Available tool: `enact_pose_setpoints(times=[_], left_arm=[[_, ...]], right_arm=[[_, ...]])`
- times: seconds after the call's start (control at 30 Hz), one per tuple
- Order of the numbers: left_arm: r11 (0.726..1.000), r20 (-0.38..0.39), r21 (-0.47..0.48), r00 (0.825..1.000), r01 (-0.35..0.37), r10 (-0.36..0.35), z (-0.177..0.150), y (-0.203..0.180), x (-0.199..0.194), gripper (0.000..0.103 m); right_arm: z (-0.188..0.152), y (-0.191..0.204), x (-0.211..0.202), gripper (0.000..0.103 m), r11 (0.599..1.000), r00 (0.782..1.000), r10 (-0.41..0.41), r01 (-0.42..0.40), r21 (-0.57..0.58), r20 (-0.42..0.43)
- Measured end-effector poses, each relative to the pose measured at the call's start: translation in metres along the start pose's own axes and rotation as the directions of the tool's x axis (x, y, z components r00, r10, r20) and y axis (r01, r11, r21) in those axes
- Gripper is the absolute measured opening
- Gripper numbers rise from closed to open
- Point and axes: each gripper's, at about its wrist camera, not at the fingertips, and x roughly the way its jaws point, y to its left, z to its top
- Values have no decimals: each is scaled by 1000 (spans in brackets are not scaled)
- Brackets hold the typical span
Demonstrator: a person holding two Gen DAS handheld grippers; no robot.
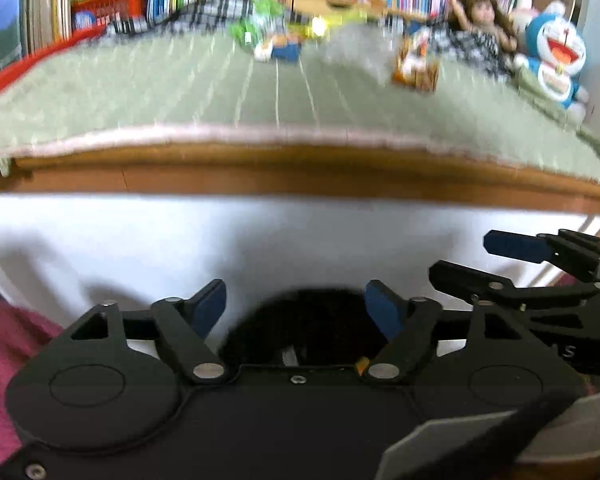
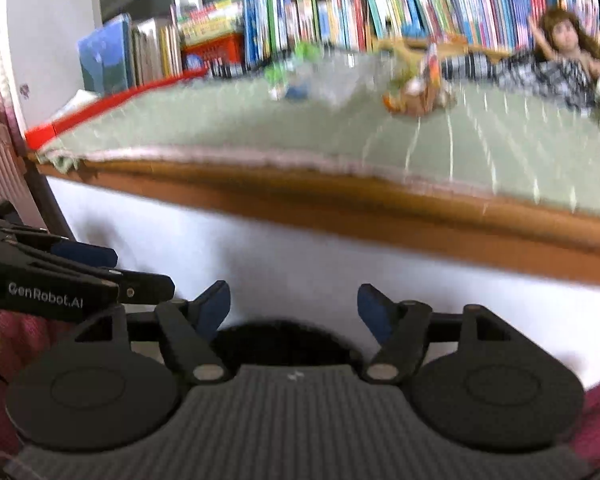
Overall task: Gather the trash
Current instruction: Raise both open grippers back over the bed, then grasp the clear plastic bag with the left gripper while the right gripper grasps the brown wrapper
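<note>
Both wrist views low, facing blurred table (image 1: 300, 176).

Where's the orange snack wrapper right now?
The crumpled orange snack wrapper lies far back on the green striped mat, right of centre in the left wrist view, just left of the long-haired doll.

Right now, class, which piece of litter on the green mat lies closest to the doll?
The orange wrapper. It sits just beside the doll, while the green and blue litter pile lies further along the green mat, toward the red crate.
</note>
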Motion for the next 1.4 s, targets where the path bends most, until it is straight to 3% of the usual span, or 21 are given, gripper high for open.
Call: enact_pose_setpoints(times=[0.17, 0.37, 0.7, 0.87, 1.03, 1.2, 1.4], left_arm=[[1000, 115, 6, 993, 9, -9, 29, 5, -22, 87], [998, 204, -22, 977, 62, -56, 69, 15, -25, 87], [980, 270, -41, 946, 196, -179, 155, -4, 29, 100], [965, 258, -24, 934, 261, -246, 194, -18, 67, 101], [977, 243, 15, 947, 213, -210, 219, -36, 104, 102], [983, 225, 79, 958, 165, -179, 225, -53, 132, 102], [974, 187, 59, 956, 219, -226, 226, -61, 155, 102]], right_arm=[[24, -2, -11, 84, 998, 993, -50, 53, -25, 104], [50, -19, -3, 84, 986, 973, -163, 165, 5, 164], [104, -65, 50, 84, 970, 963, -239, 232, 70, 126], [120, -71, 76, 84, 970, 964, -245, 245, 13, 107], [126, -71, 98, 83, 968, 967, -241, 245, -46, 82], [126, -77, 115, 81, 969, 968, -243, 245, -41, 60], [124, -83, 125, 80, 975, 974, -220, 221, -29, 54]])
